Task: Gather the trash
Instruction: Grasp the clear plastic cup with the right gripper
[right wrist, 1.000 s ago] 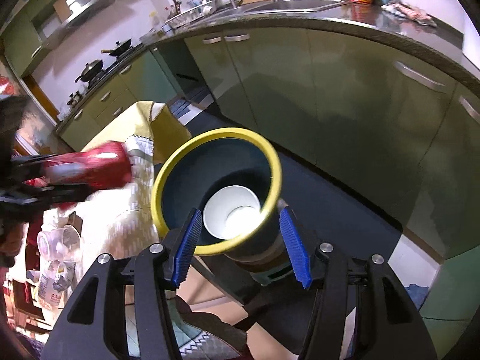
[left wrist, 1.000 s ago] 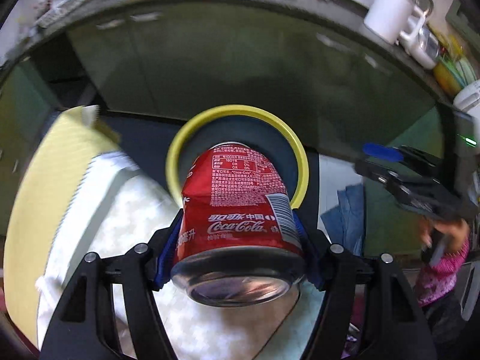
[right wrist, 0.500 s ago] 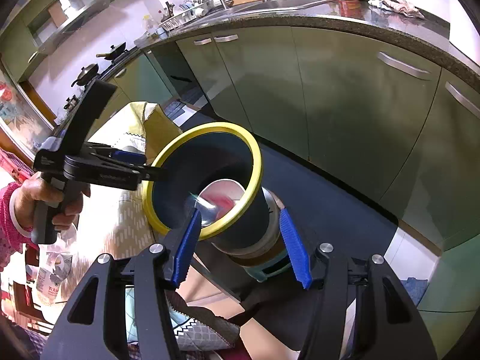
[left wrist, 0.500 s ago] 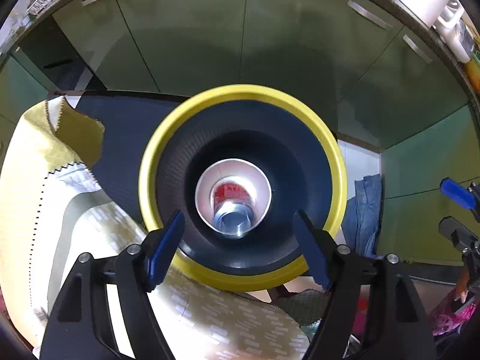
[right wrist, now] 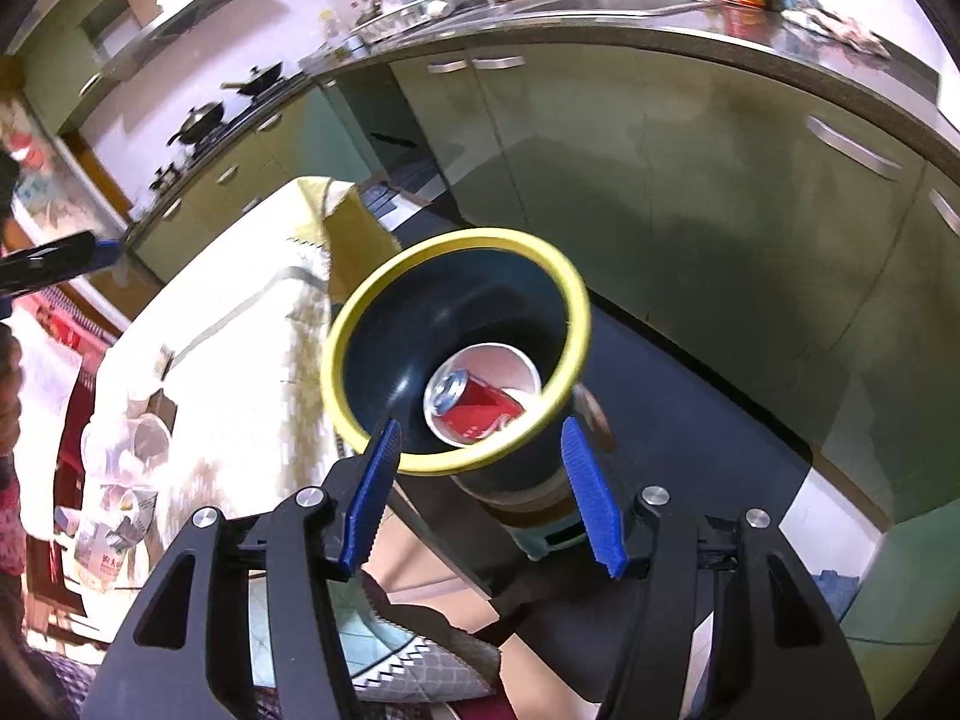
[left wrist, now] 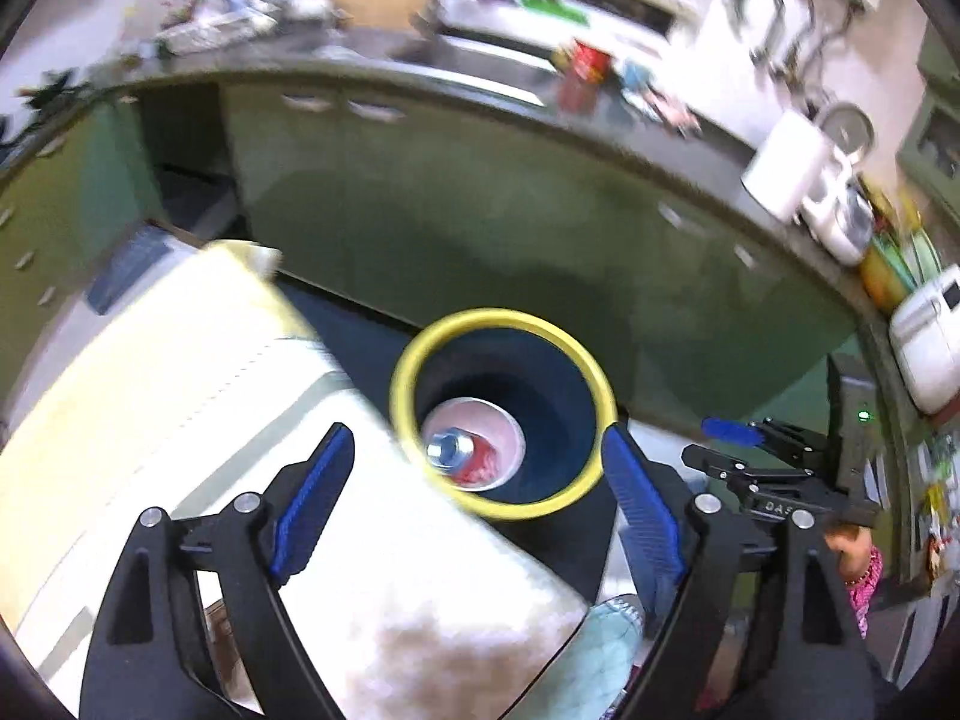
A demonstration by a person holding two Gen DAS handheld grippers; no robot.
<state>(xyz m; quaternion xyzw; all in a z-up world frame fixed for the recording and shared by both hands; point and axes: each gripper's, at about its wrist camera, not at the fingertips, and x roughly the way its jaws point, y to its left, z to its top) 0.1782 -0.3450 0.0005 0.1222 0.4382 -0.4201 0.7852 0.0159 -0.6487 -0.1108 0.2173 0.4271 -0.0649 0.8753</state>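
Note:
A dented red cola can (left wrist: 477,465) (right wrist: 480,407) lies inside a white paper cup (left wrist: 507,429) (right wrist: 510,363) at the bottom of the dark bin with a yellow rim (left wrist: 504,313) (right wrist: 456,237). My left gripper (left wrist: 477,438) hovers above the bin near the table edge. Its jaws are opening and nothing is between them. In the right wrist view its tip (right wrist: 72,258) shows at far left. My right gripper (right wrist: 483,489) (left wrist: 720,444) stands open and empty, apart from the bin, on its right in the left wrist view.
A table with a cream and yellow cloth (left wrist: 180,396) (right wrist: 240,354) borders the bin on the left. Crumpled clear plastic (right wrist: 120,456) lies on it. Green cabinets (right wrist: 690,180) under a dark counter stand behind the bin. A hand in a pink sleeve (left wrist: 858,558) holds the right gripper.
The left gripper let go of the can, which dropped into the cup in the bin. It then opened wider and drew up and back. The right gripper barely moved.

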